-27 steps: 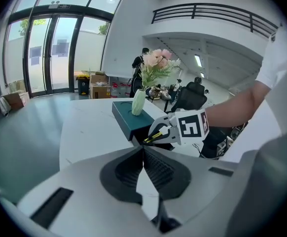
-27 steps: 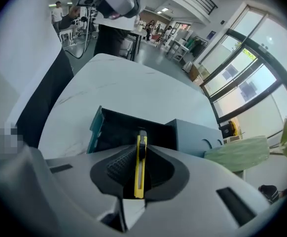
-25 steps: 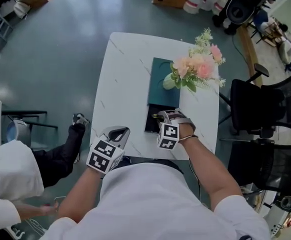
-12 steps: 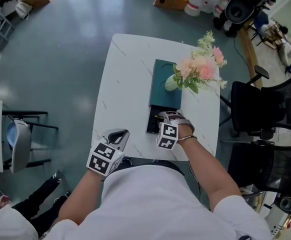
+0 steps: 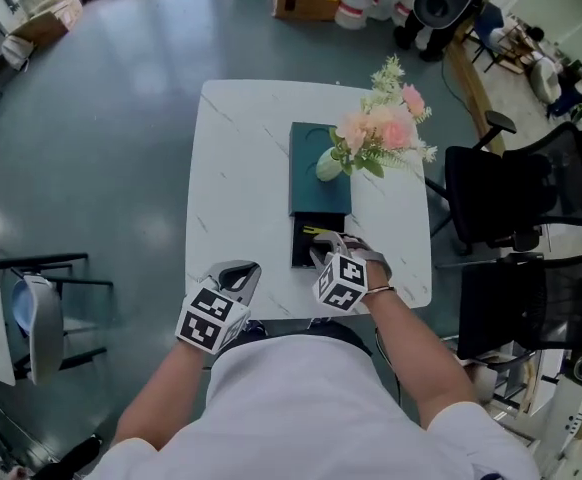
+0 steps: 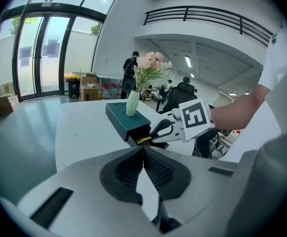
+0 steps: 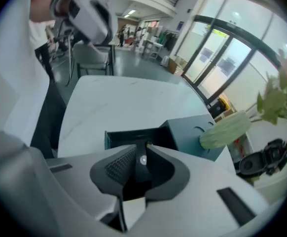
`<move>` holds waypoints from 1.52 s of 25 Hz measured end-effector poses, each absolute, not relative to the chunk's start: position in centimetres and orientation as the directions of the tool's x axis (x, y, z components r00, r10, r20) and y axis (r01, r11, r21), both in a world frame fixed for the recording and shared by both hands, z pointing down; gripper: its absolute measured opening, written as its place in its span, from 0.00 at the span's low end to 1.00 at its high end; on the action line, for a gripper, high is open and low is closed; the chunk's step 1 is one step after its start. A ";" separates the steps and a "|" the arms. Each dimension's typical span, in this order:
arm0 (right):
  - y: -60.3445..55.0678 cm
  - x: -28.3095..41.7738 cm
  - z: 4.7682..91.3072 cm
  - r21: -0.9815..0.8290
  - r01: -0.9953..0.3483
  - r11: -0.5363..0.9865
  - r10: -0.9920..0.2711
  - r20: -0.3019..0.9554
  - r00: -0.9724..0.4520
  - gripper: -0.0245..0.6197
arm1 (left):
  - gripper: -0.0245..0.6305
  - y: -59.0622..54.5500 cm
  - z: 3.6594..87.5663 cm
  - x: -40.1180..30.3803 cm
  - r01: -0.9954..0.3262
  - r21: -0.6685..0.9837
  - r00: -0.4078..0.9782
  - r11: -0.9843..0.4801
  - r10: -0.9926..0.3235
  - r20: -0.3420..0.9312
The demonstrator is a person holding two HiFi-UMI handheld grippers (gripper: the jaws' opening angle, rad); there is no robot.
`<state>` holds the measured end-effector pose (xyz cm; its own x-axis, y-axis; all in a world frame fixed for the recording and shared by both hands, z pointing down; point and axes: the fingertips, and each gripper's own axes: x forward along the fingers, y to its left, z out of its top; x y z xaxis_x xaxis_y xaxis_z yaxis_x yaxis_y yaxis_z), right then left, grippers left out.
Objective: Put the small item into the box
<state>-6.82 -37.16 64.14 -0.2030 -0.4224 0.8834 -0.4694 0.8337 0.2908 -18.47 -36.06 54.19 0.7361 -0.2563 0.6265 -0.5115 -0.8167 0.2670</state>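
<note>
1. The right tool (image 5: 321,251) hangs over the open drawer (image 5: 302,257) of the teal box (image 5: 319,190), which lies near the front edge of the white tabletop (image 5: 241,168).
2. Its jaws have just been opening a little, yet they pinch the small dark item (image 7: 142,163), which bears a silver dot; the pads sit against it on both sides.
3. In the left gripper view, a yellow tip shows at that tool's end, at the drawer's mouth.
4. The left tool (image 5: 239,274) is pressed together with nothing in it, at the tabletop's front edge, left of the box and well apart from it.
5. A pale vase (image 5: 328,165) of pink flowers (image 5: 376,128) stands on the box lid, behind the drawer.
</note>
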 end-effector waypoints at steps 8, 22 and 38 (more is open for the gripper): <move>-33.9 -9.1 56.6 -0.098 -0.885 0.455 -0.598 0.703 -0.385 0.13 | 0.06 -35.2 53.5 -17.9 -0.365 0.251 0.779 -0.896 -0.147 0.609; -29.2 -8.1 52.6 -0.205 -0.927 0.315 -0.720 0.585 -0.374 0.08 | 0.06 -32.0 51.5 -16.7 -0.313 0.198 0.801 -0.929 -0.147 0.580; -19.6 -3.2 49.6 -0.222 -0.838 0.498 -0.699 0.470 -0.540 0.06 | 0.06 -21.3 49.7 -12.1 -0.529 0.198 0.760 -0.825 -0.357 0.543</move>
<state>-3.18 -19.64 49.62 -0.5400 -0.6986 0.4695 -0.8380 0.4984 -0.2222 -12.09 -21.30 49.74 0.7601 -0.3570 0.5430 -0.5293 -0.8249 0.1985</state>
